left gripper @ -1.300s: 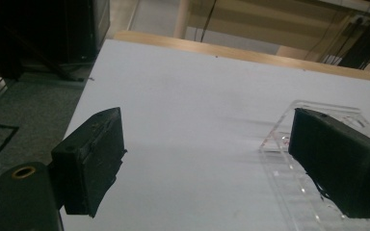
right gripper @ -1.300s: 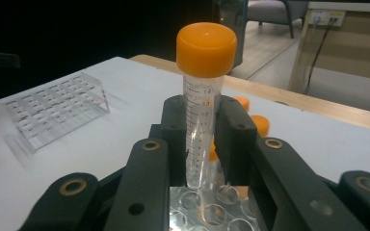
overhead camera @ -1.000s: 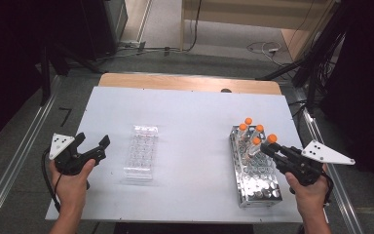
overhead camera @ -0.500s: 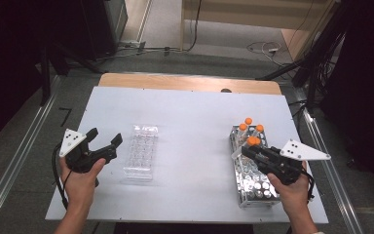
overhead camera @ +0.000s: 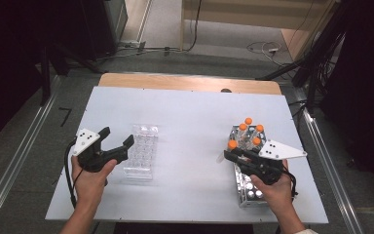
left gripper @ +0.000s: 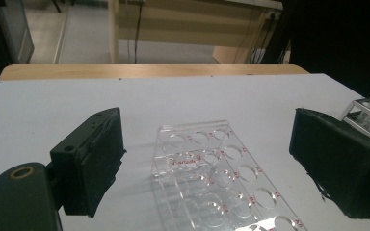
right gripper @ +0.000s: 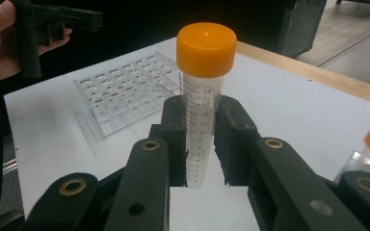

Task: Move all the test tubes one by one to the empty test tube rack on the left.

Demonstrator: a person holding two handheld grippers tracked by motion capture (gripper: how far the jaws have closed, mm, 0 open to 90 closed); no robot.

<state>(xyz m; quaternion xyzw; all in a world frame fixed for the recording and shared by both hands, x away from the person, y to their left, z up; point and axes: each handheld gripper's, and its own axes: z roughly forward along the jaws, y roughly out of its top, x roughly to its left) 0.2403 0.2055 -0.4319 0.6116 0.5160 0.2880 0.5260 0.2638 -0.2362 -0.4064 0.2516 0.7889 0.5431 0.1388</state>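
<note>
Clear, glossy plastic rack (left gripper: 217, 183) showing red printed marks; tube (right gripper: 200, 125) appearing as translucent plastic under a smooth orange cap (right gripper: 206, 49); matt black fingers (right gripper: 173, 139) looking slightly rough; metal rack (overhead camera: 246, 187) gleaming; worktop (overhead camera: 185, 112) appearing matt pale, its far edge showing wood.

Five orange-capped tubes (overhead camera: 246, 132): four in the metal rack (overhead camera: 247, 187), one just left of it. One clear rack (overhead camera: 140, 152). Two tools.

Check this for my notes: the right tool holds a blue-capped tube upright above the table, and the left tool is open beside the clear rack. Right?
Not quite. The tube in the right tool has an orange cap, as the right gripper view shows. The rest stands: the left tool is open beside the clear rack.
</note>
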